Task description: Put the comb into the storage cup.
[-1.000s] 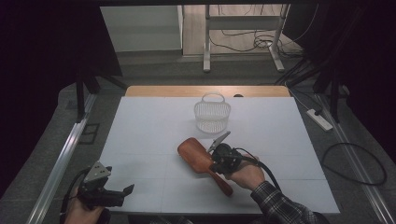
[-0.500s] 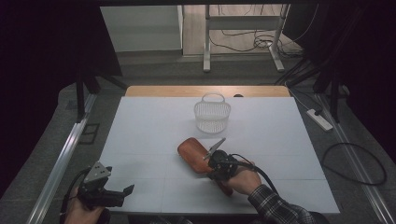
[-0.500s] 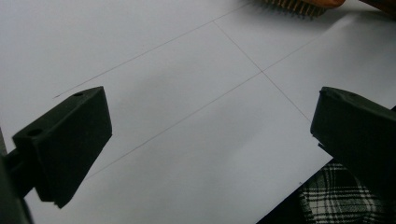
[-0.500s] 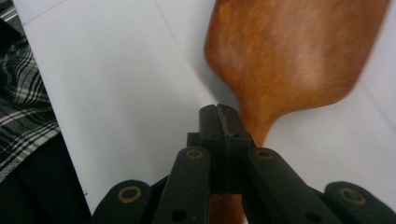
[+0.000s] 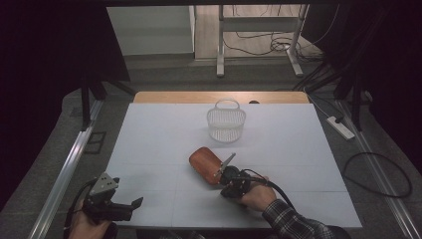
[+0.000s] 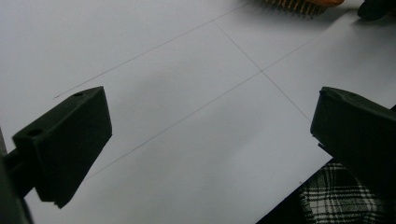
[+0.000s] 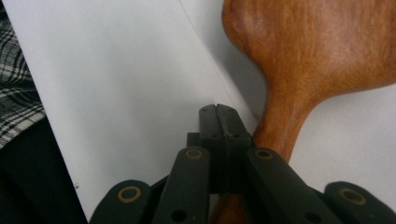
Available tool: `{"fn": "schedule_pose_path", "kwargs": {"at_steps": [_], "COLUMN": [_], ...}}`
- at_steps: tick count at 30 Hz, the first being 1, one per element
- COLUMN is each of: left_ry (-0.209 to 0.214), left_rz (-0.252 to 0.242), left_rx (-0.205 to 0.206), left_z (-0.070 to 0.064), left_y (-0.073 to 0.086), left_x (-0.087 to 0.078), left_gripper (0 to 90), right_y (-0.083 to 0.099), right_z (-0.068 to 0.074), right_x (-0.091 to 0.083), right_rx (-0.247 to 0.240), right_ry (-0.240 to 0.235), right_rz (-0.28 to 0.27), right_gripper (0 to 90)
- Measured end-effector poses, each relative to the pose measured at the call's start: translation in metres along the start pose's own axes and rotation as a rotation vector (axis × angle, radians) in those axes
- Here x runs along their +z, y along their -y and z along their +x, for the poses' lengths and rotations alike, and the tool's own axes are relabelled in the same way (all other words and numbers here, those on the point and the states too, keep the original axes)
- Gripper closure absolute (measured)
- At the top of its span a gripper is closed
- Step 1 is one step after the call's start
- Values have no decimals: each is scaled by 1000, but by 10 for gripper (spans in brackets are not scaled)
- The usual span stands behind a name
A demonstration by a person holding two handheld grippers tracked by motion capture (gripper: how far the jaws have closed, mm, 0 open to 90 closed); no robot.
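A: Where's the wooden brush (image 5: 205, 164) rn?

B: Lying on the white table (image 5: 159, 134), roughly mid-table, a bit toward the person's side. Brown oval back faces up, handle runs toward the person's right hand (image 5: 256, 195). In the left gripper view the bristles show at the top edge, facing down onto the table.

A: R gripper (image 7: 219, 122)?

B: Jaws pressed flat together, no gap btw them. In the right gripper view they sit on top of the brush handle, where it narrows below the head. The closed tips lie just beside the neck, w/ the handle passing under the linkage. Can't tell if they pinch any of it; looks like they're closed on nothing.

A: And the L one?

B: Left gripper (image 5: 112, 205) is at the near left corner of the table, well apart from the brush. Jaws spread wide, only bare table btw them.

A: Anything else on the table?

B: White wire basket (image 5: 226, 122) w/ a handle, upright, near the far edge, beyond the brush, not touching it. Plaid sleeve (image 5: 293, 224) on the right arm.
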State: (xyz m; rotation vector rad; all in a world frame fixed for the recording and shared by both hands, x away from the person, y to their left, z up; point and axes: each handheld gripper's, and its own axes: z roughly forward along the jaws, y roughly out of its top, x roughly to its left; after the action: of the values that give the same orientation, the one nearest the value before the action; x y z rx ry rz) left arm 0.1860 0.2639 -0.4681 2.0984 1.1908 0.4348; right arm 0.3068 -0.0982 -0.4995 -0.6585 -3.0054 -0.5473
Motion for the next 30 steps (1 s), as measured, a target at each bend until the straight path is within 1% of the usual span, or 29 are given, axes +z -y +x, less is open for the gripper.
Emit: {"fn": "schedule_pose_path", "kwargs": {"at_steps": [4, 6, 11, 14, 19, 21, 24, 27, 30], "left_ry": [-1, -1, -1, -2, -2, -2, -1, -3, -4], "left_rz": [0, 1, 1, 2, 2, 2, 4, 7, 8], "left_rx": [1, 1, 1, 1, 1, 0, 0, 1, 0], "left_z": [0, 0, 0, 0, 0, 0, 0, 0, 0], "left_y": [0, 0, 0, 0, 0, 0, 0, 0, -1], "left_x": [0, 0, 0, 0, 0, 0, 0, 1, 1], "left_gripper": [0, 0, 0, 0, 0, 0, 0, 0, 0], "right_y": [2, 4, 9, 11, 10, 10, 8, 4, 1], "right_z": [-5, -8, -18, -22, -20, -19, -17, -15, -13], "right_x": [-1, -1, -3, -5, -6, -8, -14, -23, -29], "right_rx": [9, 12, 39, 47, 45, 41, 35, 32, 21], "right_ry": [4, 16, 35, 35, 29, 24, 15, 18, 27], "right_rz": [1, 6, 13, 9, 3, -11, -33, -63, -76], "right_gripper": [890, 890, 890, 890, 890, 890, 890, 877, 867]}}
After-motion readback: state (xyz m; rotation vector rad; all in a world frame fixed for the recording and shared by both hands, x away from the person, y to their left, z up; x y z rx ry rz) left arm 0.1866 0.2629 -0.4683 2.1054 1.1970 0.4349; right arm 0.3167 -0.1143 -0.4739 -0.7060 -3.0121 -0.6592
